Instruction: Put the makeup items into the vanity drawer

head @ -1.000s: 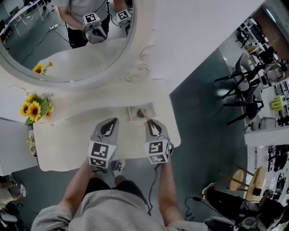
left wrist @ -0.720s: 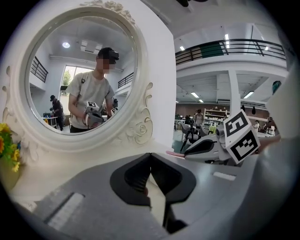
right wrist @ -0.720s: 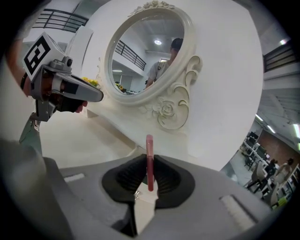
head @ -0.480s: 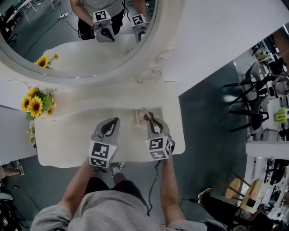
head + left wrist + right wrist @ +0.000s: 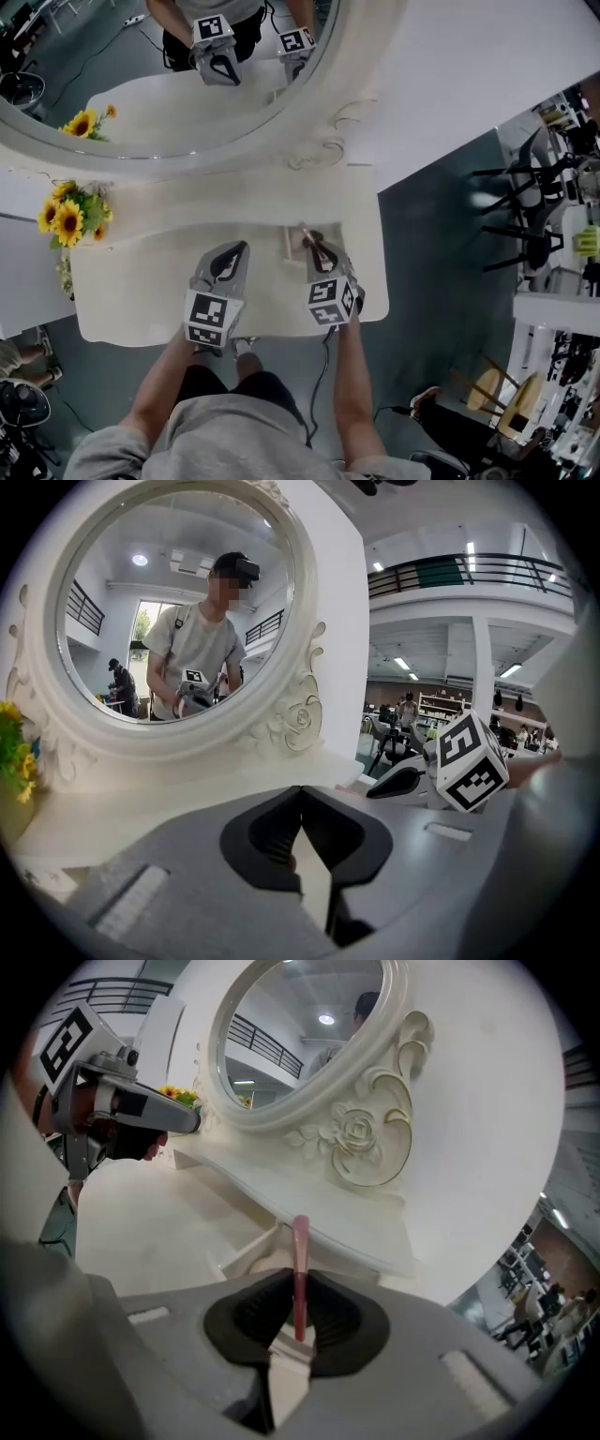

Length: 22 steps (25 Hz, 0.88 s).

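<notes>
Right gripper [image 5: 298, 1288], clamped on a slim pink plastic makeup stick [image 5: 300, 1246], has edged forward over the last second. The stick's tip now hangs above the small open white vanity drawer [image 5: 246, 1252], so release looks close. Left gripper [image 5: 300, 799] hovers closed and empty above the white tabletop [image 5: 141, 281].

A white wall [image 5: 469, 56] meets a grey floor [image 5: 431, 244], with black chairs [image 5: 525, 225] rightward and sunflowers [image 5: 66, 217] leftward.
</notes>
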Each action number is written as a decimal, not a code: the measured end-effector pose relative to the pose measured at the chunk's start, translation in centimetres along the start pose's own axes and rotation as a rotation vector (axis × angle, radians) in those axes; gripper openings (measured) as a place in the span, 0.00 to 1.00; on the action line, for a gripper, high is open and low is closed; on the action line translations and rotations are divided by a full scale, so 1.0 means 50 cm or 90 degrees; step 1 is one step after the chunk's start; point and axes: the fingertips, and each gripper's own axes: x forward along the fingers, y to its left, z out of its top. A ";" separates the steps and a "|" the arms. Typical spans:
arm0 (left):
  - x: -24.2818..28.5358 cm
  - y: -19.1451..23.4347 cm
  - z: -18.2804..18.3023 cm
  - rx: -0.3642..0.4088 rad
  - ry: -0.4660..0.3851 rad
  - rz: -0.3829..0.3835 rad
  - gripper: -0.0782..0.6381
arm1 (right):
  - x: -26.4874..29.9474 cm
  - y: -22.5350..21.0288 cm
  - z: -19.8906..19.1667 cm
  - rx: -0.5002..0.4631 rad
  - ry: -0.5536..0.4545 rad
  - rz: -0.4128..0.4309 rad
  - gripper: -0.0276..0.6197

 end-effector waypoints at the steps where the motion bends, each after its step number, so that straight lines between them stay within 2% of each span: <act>1: 0.002 0.000 -0.002 -0.001 0.001 -0.001 0.12 | 0.002 0.001 -0.001 0.000 0.003 0.002 0.12; 8: 0.009 0.001 -0.002 0.002 0.007 -0.007 0.12 | 0.004 -0.003 0.000 0.004 0.018 0.004 0.12; 12: 0.008 0.001 -0.003 -0.002 0.007 -0.010 0.12 | 0.004 -0.010 -0.002 0.006 0.017 -0.020 0.13; 14: 0.007 0.001 -0.003 0.000 0.008 -0.010 0.12 | 0.001 -0.012 0.000 0.021 0.007 -0.025 0.19; 16: 0.005 0.001 -0.002 0.002 0.008 -0.010 0.12 | -0.003 -0.013 0.006 0.041 -0.006 -0.021 0.32; 17: 0.004 0.002 -0.001 0.001 0.007 -0.009 0.12 | -0.004 -0.013 0.010 0.049 -0.011 -0.019 0.35; 22: -0.002 -0.001 -0.002 0.002 0.007 -0.012 0.12 | -0.012 -0.012 0.015 0.063 -0.019 -0.022 0.35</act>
